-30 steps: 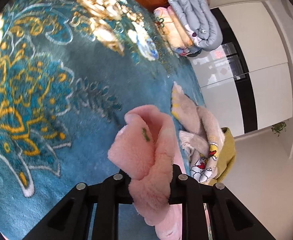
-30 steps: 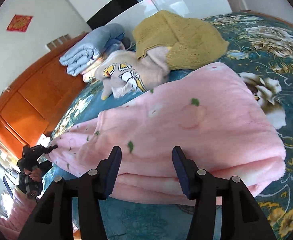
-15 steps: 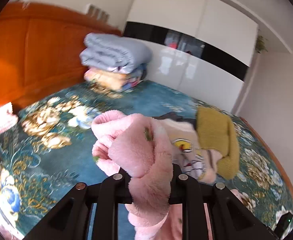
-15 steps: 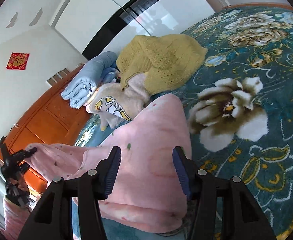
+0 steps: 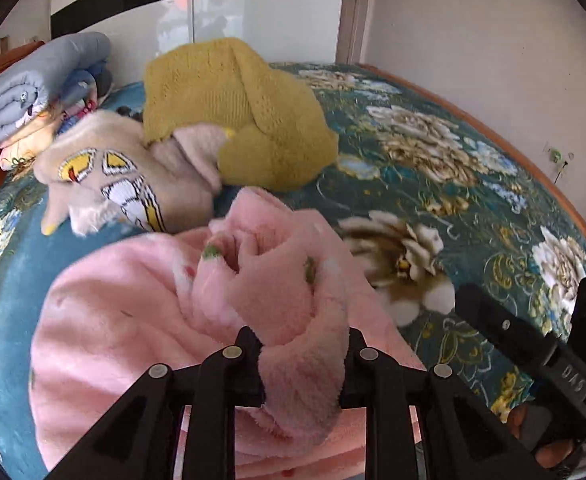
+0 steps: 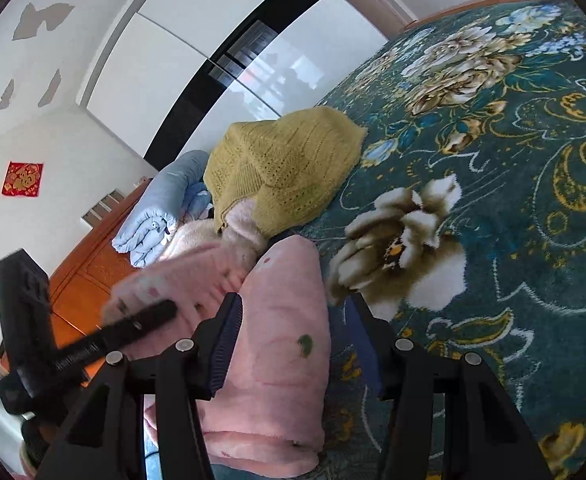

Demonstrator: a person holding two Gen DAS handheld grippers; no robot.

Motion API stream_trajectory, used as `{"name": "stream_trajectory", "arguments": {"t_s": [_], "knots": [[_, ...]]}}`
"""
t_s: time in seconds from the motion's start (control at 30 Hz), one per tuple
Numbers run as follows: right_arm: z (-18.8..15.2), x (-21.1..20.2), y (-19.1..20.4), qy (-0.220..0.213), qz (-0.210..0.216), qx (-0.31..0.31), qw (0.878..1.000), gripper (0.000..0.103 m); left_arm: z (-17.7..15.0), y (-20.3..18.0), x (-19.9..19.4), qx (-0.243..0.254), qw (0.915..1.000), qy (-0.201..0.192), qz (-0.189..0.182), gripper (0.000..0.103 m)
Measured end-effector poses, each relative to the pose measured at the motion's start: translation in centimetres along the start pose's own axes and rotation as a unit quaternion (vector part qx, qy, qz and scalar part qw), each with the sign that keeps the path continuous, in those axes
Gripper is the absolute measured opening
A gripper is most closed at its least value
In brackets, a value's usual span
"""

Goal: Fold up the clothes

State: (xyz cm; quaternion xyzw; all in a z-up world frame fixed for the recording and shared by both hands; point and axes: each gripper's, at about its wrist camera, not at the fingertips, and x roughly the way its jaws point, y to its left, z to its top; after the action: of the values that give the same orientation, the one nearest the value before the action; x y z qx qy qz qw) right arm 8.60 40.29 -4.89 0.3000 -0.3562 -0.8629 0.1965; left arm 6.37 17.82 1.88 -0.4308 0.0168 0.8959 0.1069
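- My left gripper, pinching the pink fleece garment, has swung its bunched end across onto itself on the bed.
- My right gripper stays spread astride the fold.

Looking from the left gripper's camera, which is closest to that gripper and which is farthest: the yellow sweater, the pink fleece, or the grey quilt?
1. Pink fleece: clamped in the left gripper.
2. Yellow sweater: farther back, middle of the bed.
3. Grey quilt: farthest, folded at the far left by the headboard.

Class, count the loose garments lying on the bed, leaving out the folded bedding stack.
3: pink fleece in the left gripper, beige cartoon top behind, yellow knit overlapping it. Others may be hidden.
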Motion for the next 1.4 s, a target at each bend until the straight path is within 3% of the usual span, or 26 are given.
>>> {"name": "stream_trajectory", "arguments": {"t_s": [0.17, 0.27, 0.3, 0.37, 0.5, 0.53, 0.6, 0.7, 0.8, 0.9, 1.03, 1.27, 1.4], "knots": [[0.0, 0.4, -0.5, 0.005, 0.001, 0.012, 1.0, 0.055, -2.0, -2.2, 0.8, 0.035, 0.999, 0.023, 0.017, 0.034], [-0.3, 0.8, -0.3, 0.012, 0.002, 0.006, 1.0, 0.055, -1.8, -2.2, 0.5, 0.017, 0.9992, 0.027, -0.025, 0.062], [-0.3, 0.8, -0.3, 0.013, 0.001, 0.005, 1.0, 0.055, -1.7, -2.2, 0.4, 0.017, 0.9987, 0.028, -0.038, 0.067], [-0.4, 0.9, -0.3, 0.015, -0.001, 0.003, 1.0, 0.055, -1.5, -2.3, -0.1, 0.022, 0.9985, 0.026, -0.043, 0.067], [-0.4, 0.6, -0.3, 0.009, -0.003, 0.0, 1.0, 0.055, -0.6, 0.2, -2.4, -0.016, 0.9961, 0.011, -0.086, 0.067], [-0.4, 0.5, -0.3, 0.006, -0.004, -0.001, 1.0, 0.055, -0.4, 1.5, -3.4, -0.028, 0.9963, -0.002, -0.082, 0.067], [-0.4, 0.3, 0.0, 0.0, 0.003, -0.01, 1.0, 0.055, 0.0, 4.4, -5.4, -0.051, 0.9966, -0.028, -0.059, 0.073], [-0.7, 0.4, 1.5, 0.003, 0.024, -0.043, 0.999, 0.055, -0.6, 9.9, -7.2, -0.094, 0.994, -0.051, 0.024, 0.078], [-1.5, 0.8, 3.6, 0.019, 0.049, -0.09, 0.995, 0.055, -3.2, 15.4, -7.3, -0.157, 0.9831, -0.025, 0.09, 0.078], [-2.6, 1.2, 5.9, 0.042, 0.07, -0.131, 0.988, 0.056, -6.4, 18.6, -6.4, -0.188, 0.9763, 0.01, 0.107, 0.078], [-3.2, 1.6, 8.7, 0.061, 0.086, -0.155, 0.982, 0.056, -9.3, 19.8, -4.9, -0.194, 0.9777, 0.036, 0.074, 0.078], [-2.5, 3.7, 13.8, 0.107, 0.105, -0.188, 0.971, 0.056, -9.7, 20.0, -2.9, -0.185, 0.9817, 0.029, 0.032, 0.078], [-1.9, 7.7, 14.5, 0.166, 0.044, -0.195, 0.966, 0.056, -10.4, 21.0, -2.8, -0.191, 0.9813, 0.024, -0.011, 0.078]]}}
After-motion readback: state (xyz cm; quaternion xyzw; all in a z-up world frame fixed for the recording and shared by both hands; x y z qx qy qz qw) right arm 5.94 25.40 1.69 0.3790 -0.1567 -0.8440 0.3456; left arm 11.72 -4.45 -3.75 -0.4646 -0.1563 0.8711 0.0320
